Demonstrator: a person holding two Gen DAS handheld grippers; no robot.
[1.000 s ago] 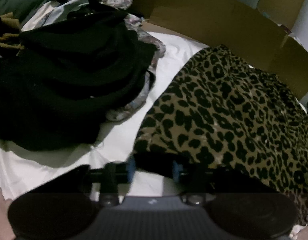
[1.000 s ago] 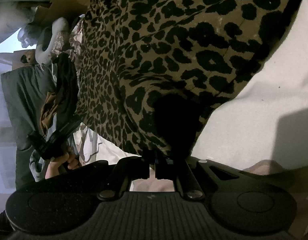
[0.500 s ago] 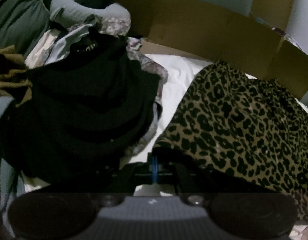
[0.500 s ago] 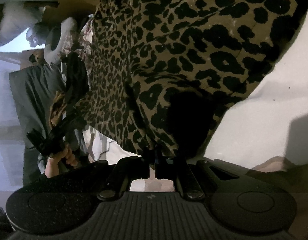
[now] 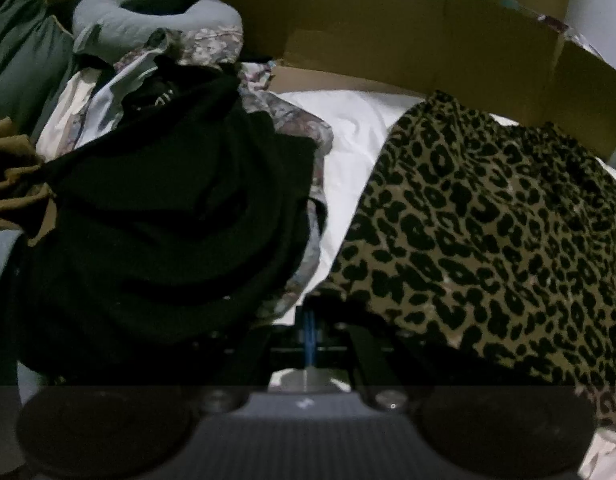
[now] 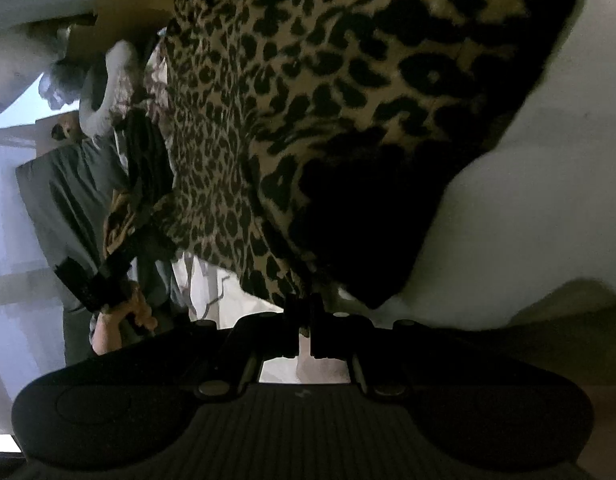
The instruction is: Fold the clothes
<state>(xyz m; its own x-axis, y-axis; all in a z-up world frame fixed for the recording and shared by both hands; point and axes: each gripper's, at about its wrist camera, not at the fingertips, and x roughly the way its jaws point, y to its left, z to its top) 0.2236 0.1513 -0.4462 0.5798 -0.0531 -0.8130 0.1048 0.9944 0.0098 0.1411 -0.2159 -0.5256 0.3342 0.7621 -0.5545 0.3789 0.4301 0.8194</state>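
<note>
Leopard-print garment [image 5: 488, 216] hangs lifted over the white bed sheet [image 5: 348, 140], each gripper (left [image 5: 310, 322], right [image 6: 303, 308]) pinched on an edge; fold unfinished, black pile [image 5: 167, 208] unfolded.

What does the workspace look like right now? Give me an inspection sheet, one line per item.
Surface: white sheet, bare strip between the pile and the spread garment.
Job's things: leopard-print garment, spread on the sheet, near edge lifted at both corners.
Clutter: unfolded pile, black garment on top, floral fabric under it, a tan piece at the far left.
Grippers: left gripper shut on the garment's corner; right gripper shut on its other near corner; a hand holds the left tool.
Cables: nothing seen.
Surroundings: cardboard box behind the sheet, grey cushion and dark green bedding beside the pile.
</note>
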